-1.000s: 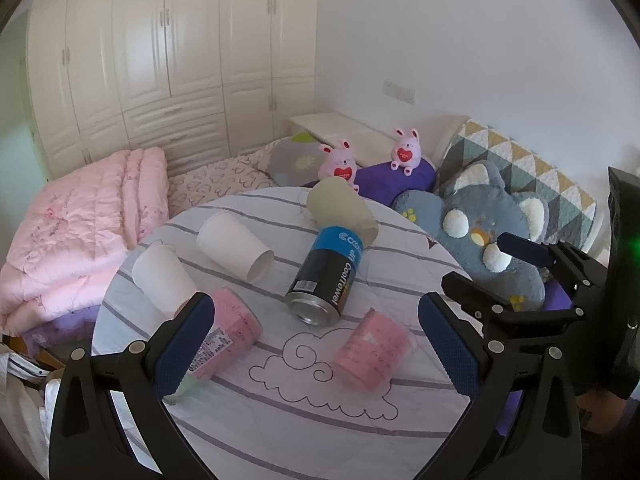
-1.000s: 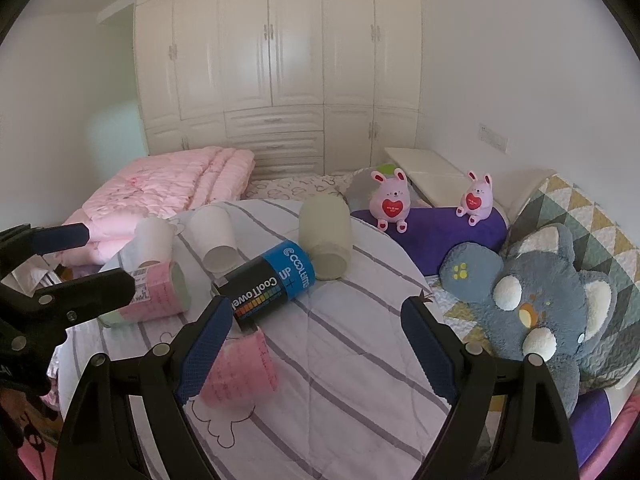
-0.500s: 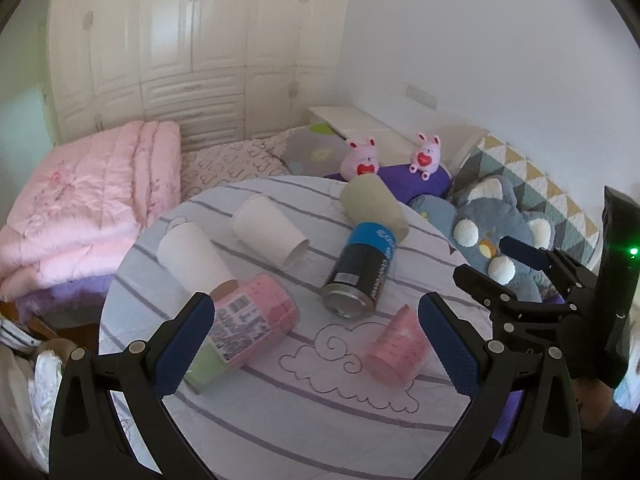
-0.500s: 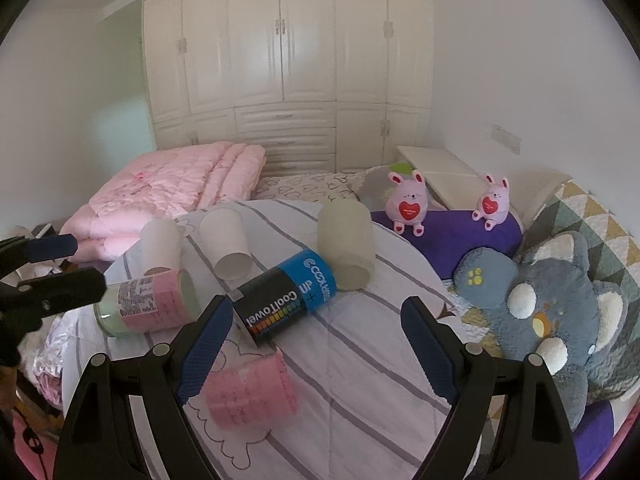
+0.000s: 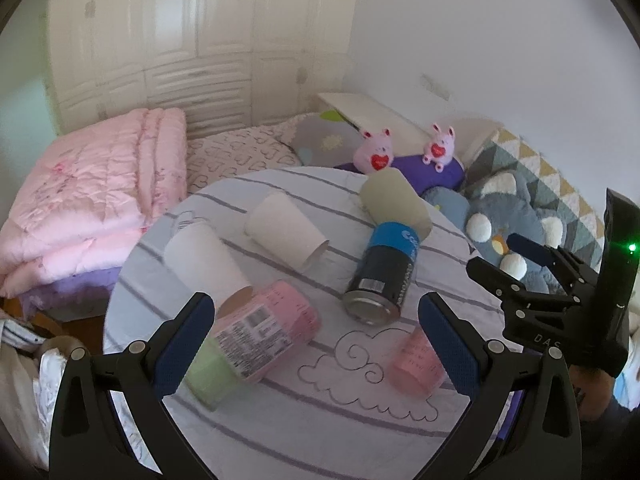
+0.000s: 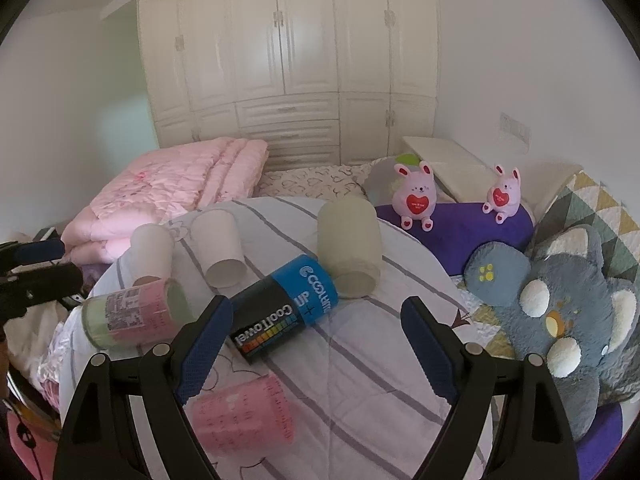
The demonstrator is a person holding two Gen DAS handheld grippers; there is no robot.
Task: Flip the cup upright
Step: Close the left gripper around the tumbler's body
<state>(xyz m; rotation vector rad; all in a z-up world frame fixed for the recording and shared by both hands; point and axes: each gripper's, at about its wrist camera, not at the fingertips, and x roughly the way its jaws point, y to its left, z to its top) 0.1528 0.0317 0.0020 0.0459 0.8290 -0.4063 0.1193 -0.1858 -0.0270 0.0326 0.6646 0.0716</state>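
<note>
A small pink cup (image 6: pixel 244 416) lies on its side at the near edge of the round counter (image 6: pixel 360 360), on the striped cloth beside a drawn cloud outline (image 5: pixel 360 364); from the left wrist it shows at about 4 o'clock, from the right wrist at about 7 o'clock. The right gripper (image 6: pixel 316 340) hangs above it with its jaws spread wide and nothing between them. The left gripper (image 5: pixel 316 332) also has its jaws spread wide and holds nothing. Toward 11 o'clock of the pink cup in the right view lies a black and blue can (image 6: pixel 284 308) on its side, its far end touching a grey-green cup (image 6: pixel 348 248). Further left lie two white paper cups (image 6: pixel 218 248) and a labelled pink and green tumbler (image 6: pixel 132 316), all tipped over. Beyond the counter are a folded pink quilt (image 6: pixel 176 192) and two pink plush rabbits (image 6: pixel 416 196).
</note>
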